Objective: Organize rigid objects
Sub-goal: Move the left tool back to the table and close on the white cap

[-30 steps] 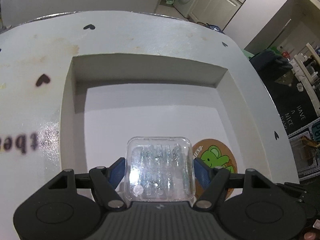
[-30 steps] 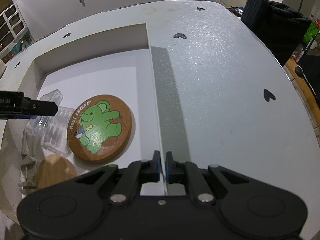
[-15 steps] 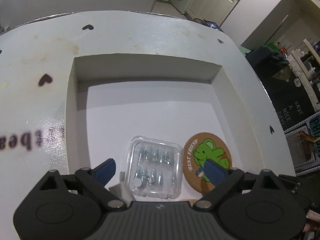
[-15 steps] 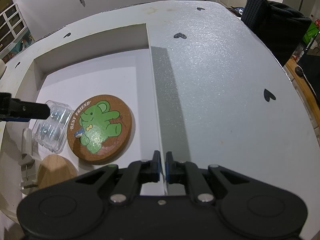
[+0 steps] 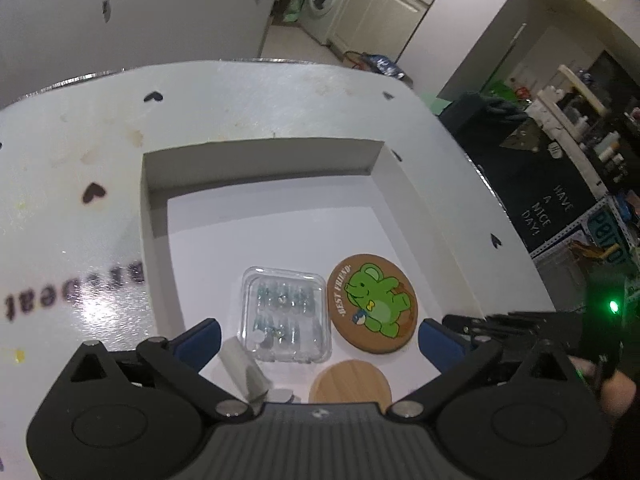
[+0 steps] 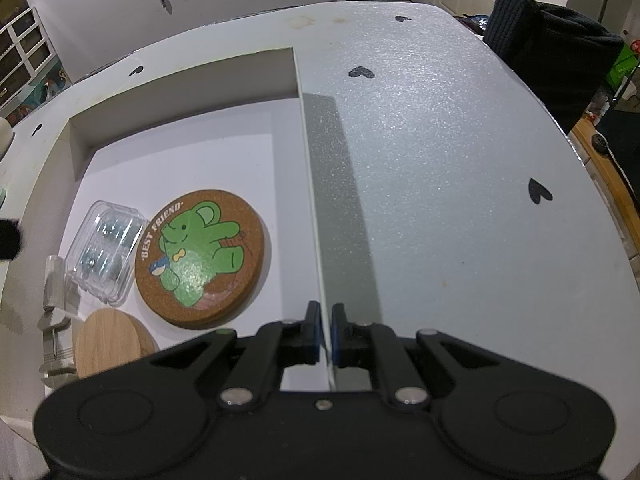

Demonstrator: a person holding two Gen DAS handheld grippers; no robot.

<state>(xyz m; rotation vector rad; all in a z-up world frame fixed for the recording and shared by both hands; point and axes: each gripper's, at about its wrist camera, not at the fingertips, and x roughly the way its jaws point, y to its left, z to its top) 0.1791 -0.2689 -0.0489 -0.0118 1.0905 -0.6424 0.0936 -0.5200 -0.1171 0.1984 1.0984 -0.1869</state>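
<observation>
Only the right wrist view shows the right tongs [image 6: 325,334] pinching the thin right wall of the white tray [image 6: 310,184], while the left wrist view shows the left tongs [image 5: 318,338] spread wide and empty above the tray's near end. The clear plastic case [image 5: 286,314] lies flat on the tray floor, touching the green-bear coaster [image 5: 373,303] on its right. A plain wooden disc [image 5: 350,382] and a small grey block [image 5: 244,372] sit nearer; the case's longer side runs away from the left camera.

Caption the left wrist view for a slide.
Open left hand-held gripper above clear case beside elephant coaster in white box.
</observation>
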